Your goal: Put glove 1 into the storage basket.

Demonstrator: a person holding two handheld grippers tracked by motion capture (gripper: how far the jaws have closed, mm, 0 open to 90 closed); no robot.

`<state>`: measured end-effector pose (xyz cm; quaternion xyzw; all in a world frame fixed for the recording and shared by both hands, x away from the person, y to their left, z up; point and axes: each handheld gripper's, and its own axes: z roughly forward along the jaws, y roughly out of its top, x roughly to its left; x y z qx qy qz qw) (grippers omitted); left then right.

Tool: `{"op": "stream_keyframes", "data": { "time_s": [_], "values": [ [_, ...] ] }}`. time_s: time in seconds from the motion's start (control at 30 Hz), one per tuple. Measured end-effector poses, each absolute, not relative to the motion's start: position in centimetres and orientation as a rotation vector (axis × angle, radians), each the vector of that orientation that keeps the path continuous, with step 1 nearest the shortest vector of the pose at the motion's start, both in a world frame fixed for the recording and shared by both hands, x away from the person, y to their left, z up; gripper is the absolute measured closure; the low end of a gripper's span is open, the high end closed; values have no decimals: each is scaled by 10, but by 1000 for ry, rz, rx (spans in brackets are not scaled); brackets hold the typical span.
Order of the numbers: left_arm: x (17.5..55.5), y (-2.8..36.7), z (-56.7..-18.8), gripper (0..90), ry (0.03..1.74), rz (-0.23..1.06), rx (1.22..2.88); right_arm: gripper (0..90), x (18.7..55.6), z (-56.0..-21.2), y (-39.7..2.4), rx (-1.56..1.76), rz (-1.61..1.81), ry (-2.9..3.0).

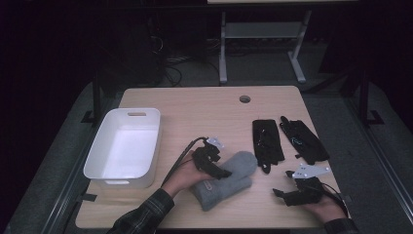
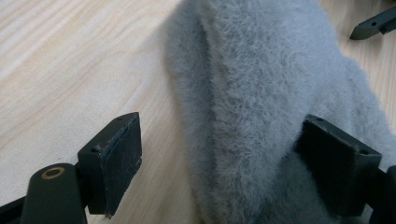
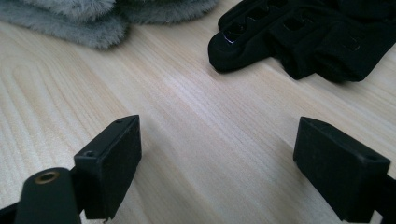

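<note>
From the high view, I have the left tongs (image 1: pixel 217 168) low over the grey fuzzy mitten (image 1: pixel 229 179), which lies on the wooden surface (image 1: pixel 195 107) near its front edge, just right of the white bin (image 1: pixel 124 147). My right tongs (image 1: pixel 285 193) rest near the front right corner, well apart from the mitten. Two black gloves (image 1: pixel 287 140) lie side by side behind them.

In the left gripper view, the left tongs (image 2: pixel 219 158) are spread wide with the mitten (image 2: pixel 261 93) between the jaws; the right-hand pad (image 2: pixel 334 163) lies against the fur, the other pad stands clear over bare wood, so they are released.

In the right gripper view, the right tongs (image 3: pixel 224 163) are released too, with bare wood between them. The mitten's edge (image 3: pixel 93 18) and a black glove (image 3: pixel 303 37) lie ahead.
</note>
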<state>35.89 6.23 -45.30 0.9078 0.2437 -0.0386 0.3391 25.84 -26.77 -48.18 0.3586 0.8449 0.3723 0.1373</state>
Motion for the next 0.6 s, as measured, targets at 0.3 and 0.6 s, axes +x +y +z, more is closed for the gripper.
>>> {"op": "stream_keyframes", "data": {
  "time_s": [0.3,0.6],
  "values": [
    [363,60,-460,430,570,-294,2355,151,258,-482,-268,1037,1077,2445],
    [361,54,-456,697,512,-344,2394,151,258,-482,-268,1039,1076,2445]
  ]
}}
